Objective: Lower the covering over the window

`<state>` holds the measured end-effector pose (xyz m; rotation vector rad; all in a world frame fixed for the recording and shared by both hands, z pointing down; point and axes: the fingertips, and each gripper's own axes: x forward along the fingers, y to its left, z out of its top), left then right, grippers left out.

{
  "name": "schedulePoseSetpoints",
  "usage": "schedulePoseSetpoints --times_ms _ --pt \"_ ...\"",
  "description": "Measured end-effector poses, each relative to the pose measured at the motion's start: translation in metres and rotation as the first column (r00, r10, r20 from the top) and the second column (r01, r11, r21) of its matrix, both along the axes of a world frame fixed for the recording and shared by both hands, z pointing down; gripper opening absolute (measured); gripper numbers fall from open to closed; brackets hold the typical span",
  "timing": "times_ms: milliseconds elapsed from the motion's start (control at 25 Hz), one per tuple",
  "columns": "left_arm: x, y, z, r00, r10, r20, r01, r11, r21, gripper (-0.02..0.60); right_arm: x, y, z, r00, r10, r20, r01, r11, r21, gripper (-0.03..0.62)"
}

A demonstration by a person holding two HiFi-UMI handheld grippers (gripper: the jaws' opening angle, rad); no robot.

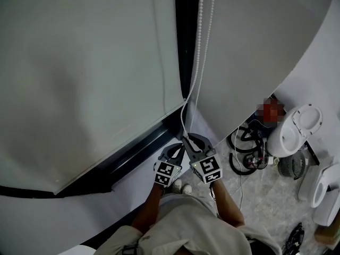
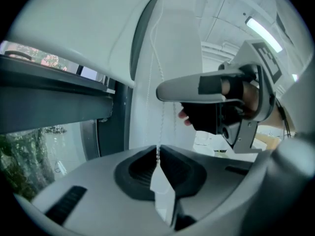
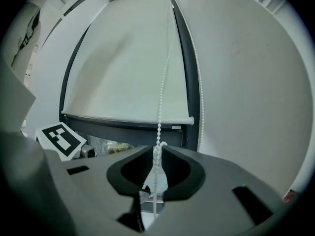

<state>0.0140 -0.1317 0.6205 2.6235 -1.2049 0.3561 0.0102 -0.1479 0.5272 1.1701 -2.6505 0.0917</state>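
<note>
The big pale blind (image 1: 85,78) hangs over most of the window; in the head view it lies at about 10 o'clock from the two tools; its bottom bar (image 3: 128,118) sits low, and only a dark strip of window (image 1: 133,147) shows under it, so I think the job is close to done but not all done; the plain wall (image 1: 249,47) is off at 1 o'clock; next comes the bead chain (image 1: 199,47), a long thin line of little white balls that runs straight up and down along the right edge of the blind; it has two strands side by side, and they climb toward 12 o'clock from the tools; both tools sit at the low end of the chain, close together; the right gripper (image 3: 157,154) is the upper one on the strand, just above the other; its jaws are a little apart, and the chain runs loosely between them with a small kink at the tips, so it does not look pinched; the second strand hangs free at 1 o'clock from it; the left gripper (image 2: 158,154) is just below, and its jaws are squeezed tight on the chain, which goes up from them toward 12 o'clock; I think the next pull has to go along the chain's own line, straight down toward 6 o'clock; the right one, being higher and loose, looks best placed to reach up the strand for a new hold.
</note>
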Motion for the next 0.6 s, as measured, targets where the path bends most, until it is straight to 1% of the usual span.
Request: schedulePoseSetpoints --times_ms 80,200,320,440,600 --pt "-0.004 -0.001 -0.009 1.0 -0.012 -0.009 0.012 1.0 0.021 0.019 0.002 0.002 -0.004 1.0 0.005 -0.003 -0.005 1.0 0.017 0.071" --pt "-0.01 -0.003 -0.032 0.999 -0.031 -0.037 0.034 0.997 0.068 0.021 0.005 0.006 -0.013 1.0 0.014 -0.006 -0.013 0.999 0.042 0.085" --pt "-0.017 -0.003 -0.053 0.998 -0.042 -0.054 0.048 0.994 0.102 0.056 0.009 0.011 -0.021 1.0 0.024 -0.001 -0.024 0.998 0.058 0.102" --pt "-0.023 -0.002 -0.075 0.996 -0.052 -0.074 0.062 0.989 0.135 0.069 0.014 0.015 -0.031 0.999 0.036 0.023 -0.038 0.997 0.073 0.103" --pt "-0.031 0.003 -0.104 0.994 -0.058 -0.097 0.075 0.981 0.18 0.069 0.019 0.022 -0.042 0.997 0.043 0.056 -0.048 0.995 0.086 0.103"
